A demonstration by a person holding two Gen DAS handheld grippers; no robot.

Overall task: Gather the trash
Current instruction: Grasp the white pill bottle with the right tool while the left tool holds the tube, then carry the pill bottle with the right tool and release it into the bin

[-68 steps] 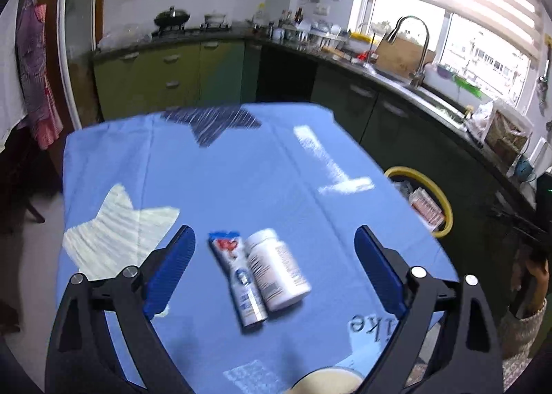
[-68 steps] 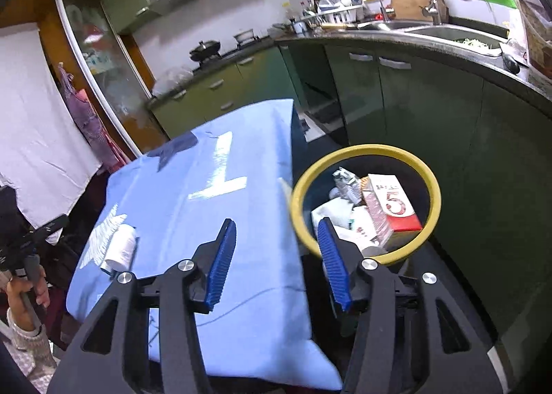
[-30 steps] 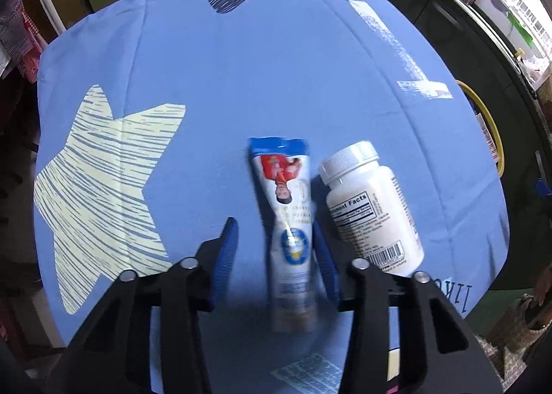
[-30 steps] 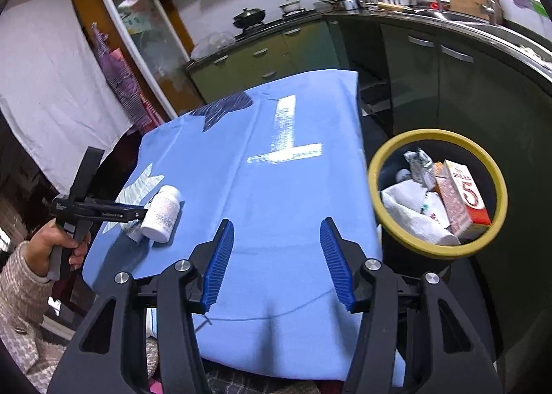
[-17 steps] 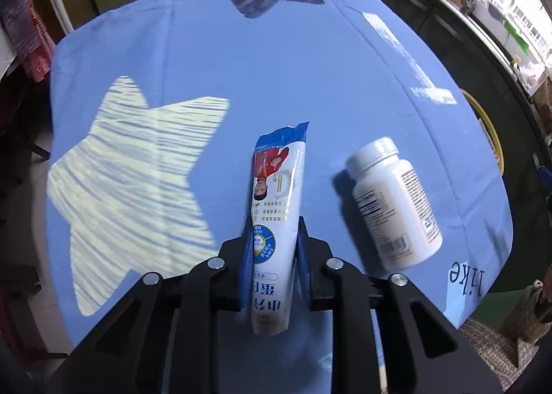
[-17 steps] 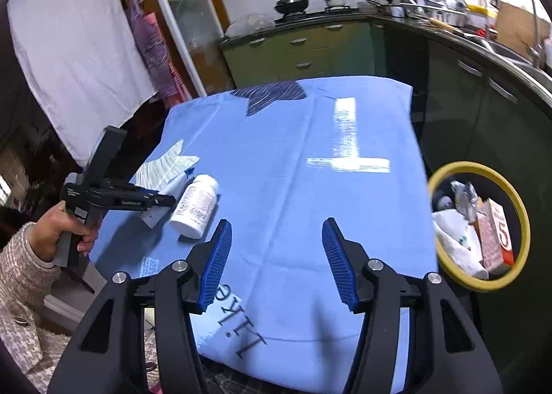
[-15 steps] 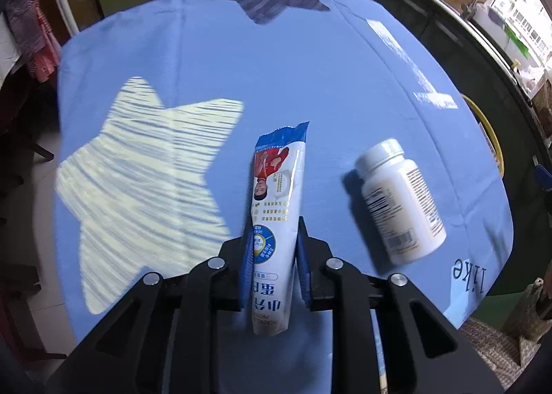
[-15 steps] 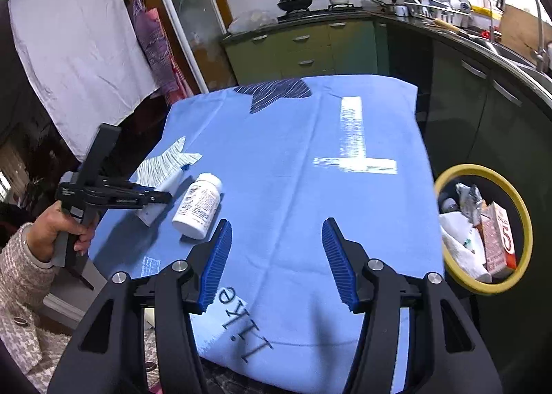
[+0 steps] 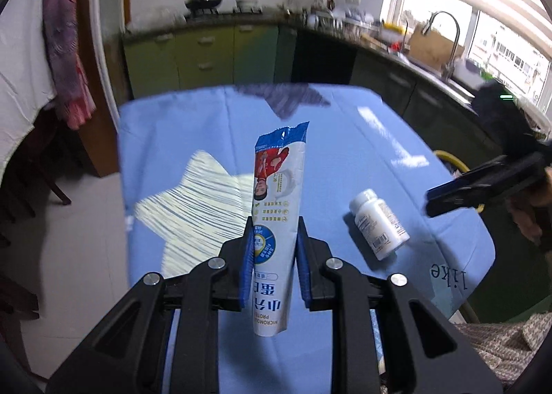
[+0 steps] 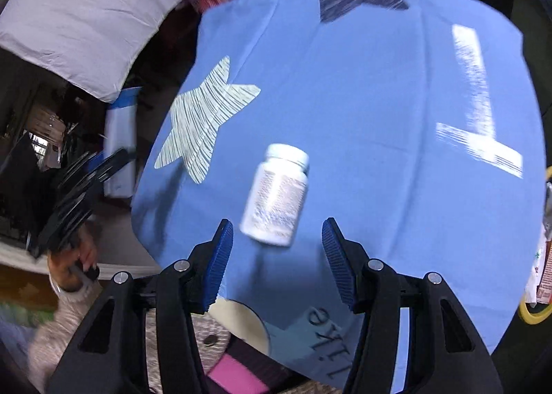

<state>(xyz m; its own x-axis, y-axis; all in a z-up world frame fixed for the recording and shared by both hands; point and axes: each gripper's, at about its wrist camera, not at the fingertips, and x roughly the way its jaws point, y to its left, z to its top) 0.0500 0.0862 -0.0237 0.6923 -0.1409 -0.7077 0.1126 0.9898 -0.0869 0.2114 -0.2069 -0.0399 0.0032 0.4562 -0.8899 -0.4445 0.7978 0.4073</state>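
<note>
My left gripper [image 9: 272,239] is shut on a white and blue snack wrapper [image 9: 276,201], which stands up between the blue pads, lifted off the table. A white pill bottle [image 9: 378,228] lies on its side on the blue tablecloth [image 9: 345,159], to the right of the wrapper. In the right wrist view the same bottle [image 10: 276,199] lies just ahead of my right gripper [image 10: 276,242], which hovers above it, open with nothing between its fingers. The right gripper also shows at the right edge of the left wrist view [image 9: 483,183].
A yellow-rimmed trash bin [image 9: 452,161] with trash in it stands off the table's right side, partly hidden. Its rim shows at the right edge in the right wrist view [image 10: 538,311]. Green kitchen cabinets [image 9: 207,56] and a sink counter [image 9: 431,70] lie beyond the table. A person's hand [image 10: 72,263] holds the left gripper.
The left gripper closed on the wrapper and lifted it off the cloth, tilting upward. The right gripper swung from the bin side over to the bottle and now points down at it.
</note>
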